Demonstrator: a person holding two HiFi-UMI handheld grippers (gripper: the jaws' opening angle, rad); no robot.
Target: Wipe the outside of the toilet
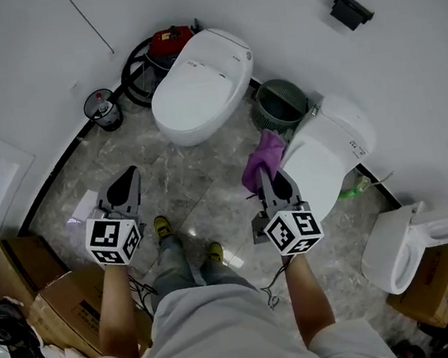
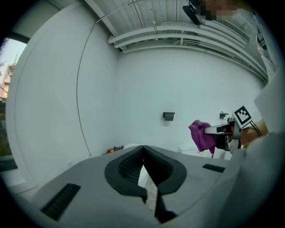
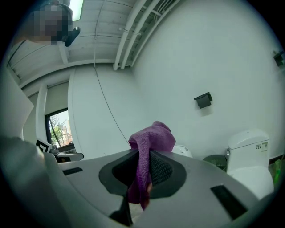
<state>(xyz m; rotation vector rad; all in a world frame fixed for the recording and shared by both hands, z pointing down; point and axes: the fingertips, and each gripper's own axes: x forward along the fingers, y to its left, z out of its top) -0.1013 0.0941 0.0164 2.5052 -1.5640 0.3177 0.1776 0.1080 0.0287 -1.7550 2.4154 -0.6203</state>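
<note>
White glazed toilet (image 1: 199, 86): one-piece, lid closed, smooth oval top. It stands at far centre on the grey marbled floor (image 1: 200, 186), its back at the curved wall. The long axis runs far-right to near-left, and the rounded front points near-left.

Room around it:
- Near side: open floor up to the person's shoes.
- Left: small black bin (image 1: 103, 108), near.
- Far: red machine (image 1: 170, 39) with a black hose.
- Right: green basket (image 1: 280, 104), just beside.

Purple cloth (image 1: 264, 158): pinched in the right gripper (image 1: 270, 182), near-right of the toilet and apart from it.

Left gripper (image 1: 129, 177): jaws pressed together, nothing between them.
</note>
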